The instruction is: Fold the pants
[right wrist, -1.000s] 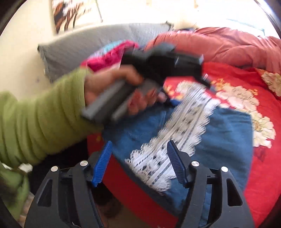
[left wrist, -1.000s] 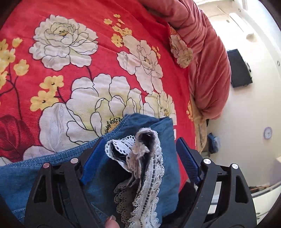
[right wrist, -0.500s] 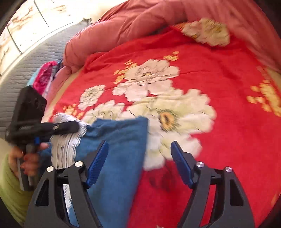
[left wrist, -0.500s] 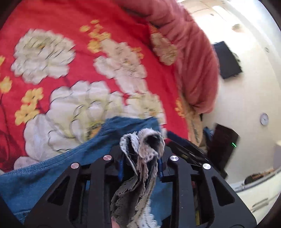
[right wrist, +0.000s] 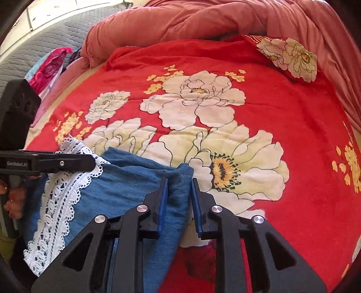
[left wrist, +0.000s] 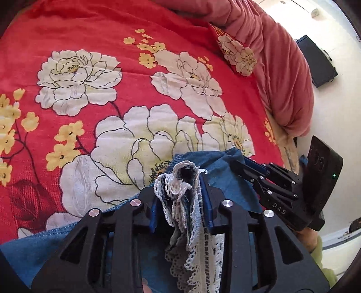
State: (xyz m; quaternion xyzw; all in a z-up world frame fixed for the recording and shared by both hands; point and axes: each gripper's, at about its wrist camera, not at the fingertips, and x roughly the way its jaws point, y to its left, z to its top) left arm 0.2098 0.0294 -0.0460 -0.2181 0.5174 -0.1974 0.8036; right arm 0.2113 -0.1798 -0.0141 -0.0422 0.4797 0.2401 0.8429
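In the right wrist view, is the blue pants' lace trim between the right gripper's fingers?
No. The right gripper is closing on a plain blue corner of the pants; the lace trim lies off to the left.

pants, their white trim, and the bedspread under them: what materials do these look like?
Pants: blue denim-like cotton, matte; pale topstitching along an edge in the left wrist view.
White trim: openwork lace, likely cotton; scalloped edge, holes showing blue through.
Bedspread: soft, slightly napped woven fabric, printed red with cream flowers; fibre unclear.

I'm in a home bedroom: a bed with a red flowered bedspread, a pink quilt bunched behind it.
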